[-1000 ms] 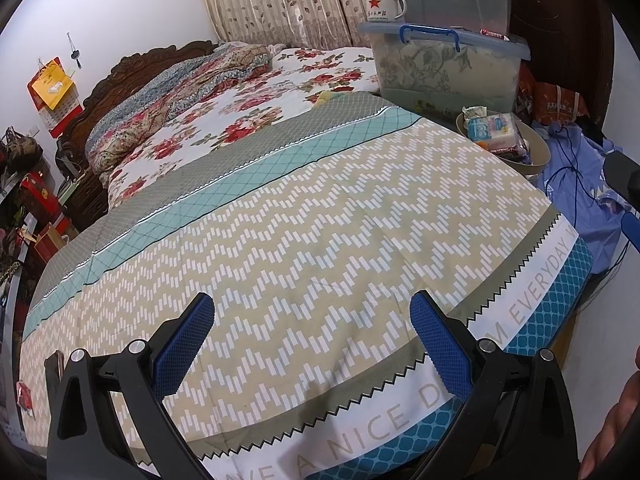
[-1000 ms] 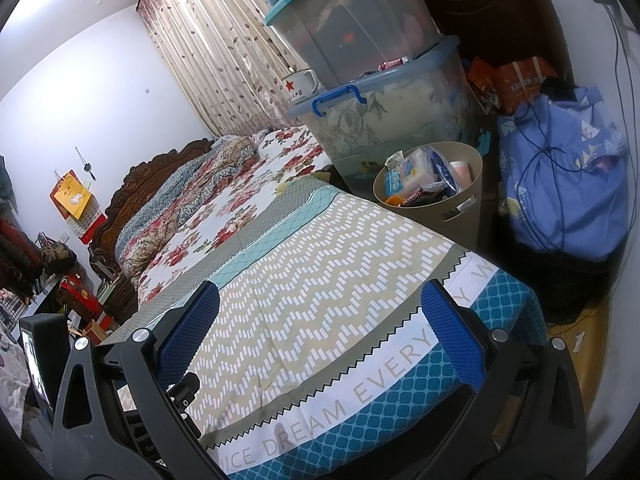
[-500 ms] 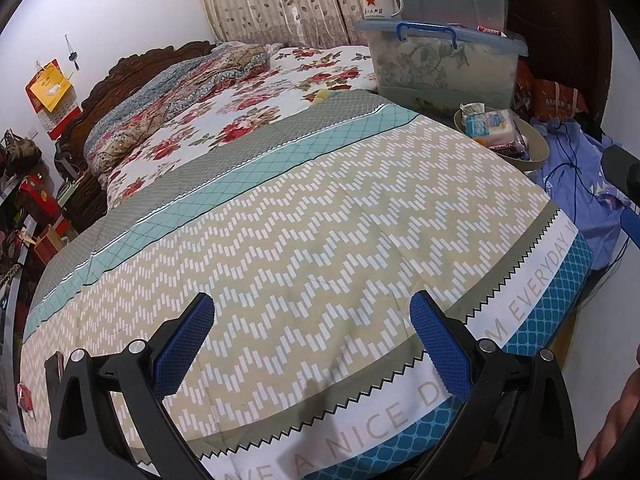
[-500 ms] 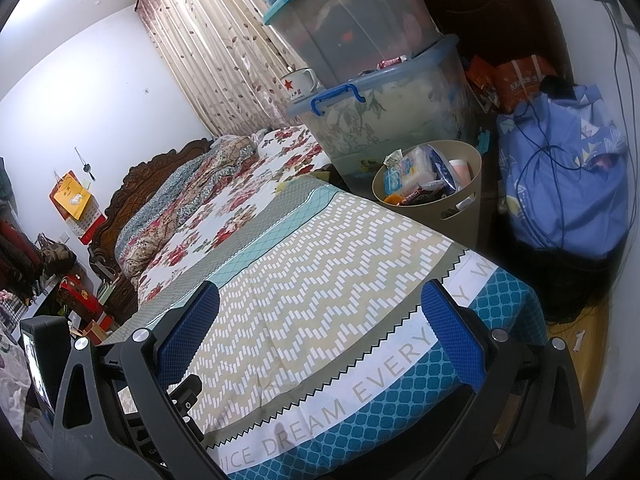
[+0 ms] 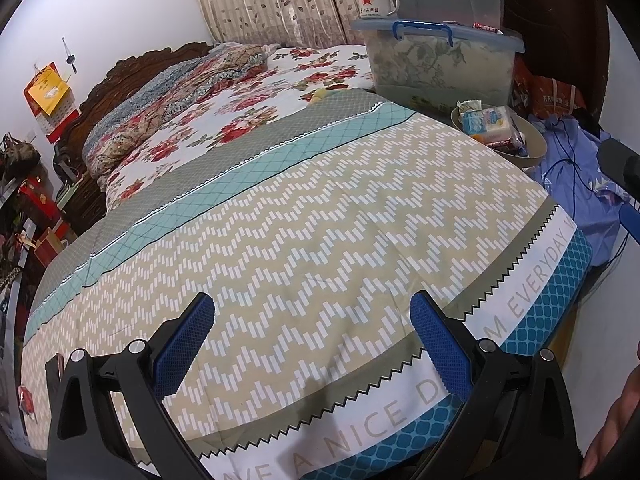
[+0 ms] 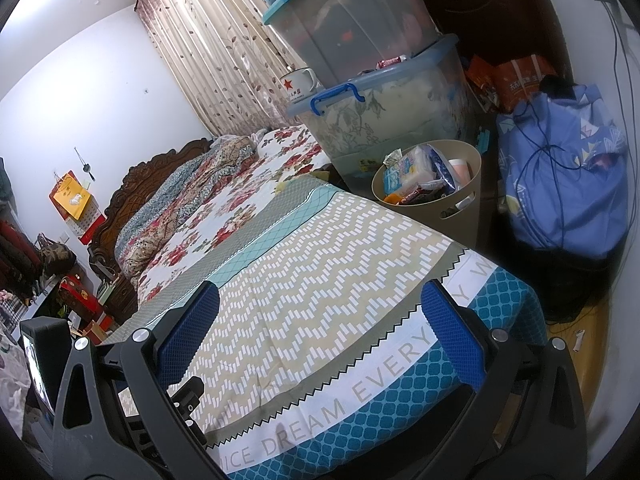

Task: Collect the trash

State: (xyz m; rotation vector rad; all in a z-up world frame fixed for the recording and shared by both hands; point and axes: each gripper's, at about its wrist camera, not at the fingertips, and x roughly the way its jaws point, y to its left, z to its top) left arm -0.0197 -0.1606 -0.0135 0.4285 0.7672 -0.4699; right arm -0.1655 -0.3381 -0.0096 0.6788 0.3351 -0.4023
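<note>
Both grippers hang over the foot of a bed (image 5: pixel 320 220) covered by a zigzag-patterned quilt, and neither holds anything. The left gripper (image 5: pixel 312 316) has its blue-padded jaws spread wide, with only quilt between them; the right gripper (image 6: pixel 320 312) stands the same way — jaws wide apart above the quilt's lettered border. The trash sits in a beige bin (image 6: pixel 460 204) just beside the bed's far right corner, filled to the rim with wrappers and a tissue pack (image 6: pixel 404 172). Behind the bin stand stacked clear storage boxes (image 6: pixel 380 116), with an enamel mug (image 6: pixel 298 82) on the lower lid. A blue cloth bundle (image 6: pixel 560 184) — wound with cord — lies right of the bin.
</note>
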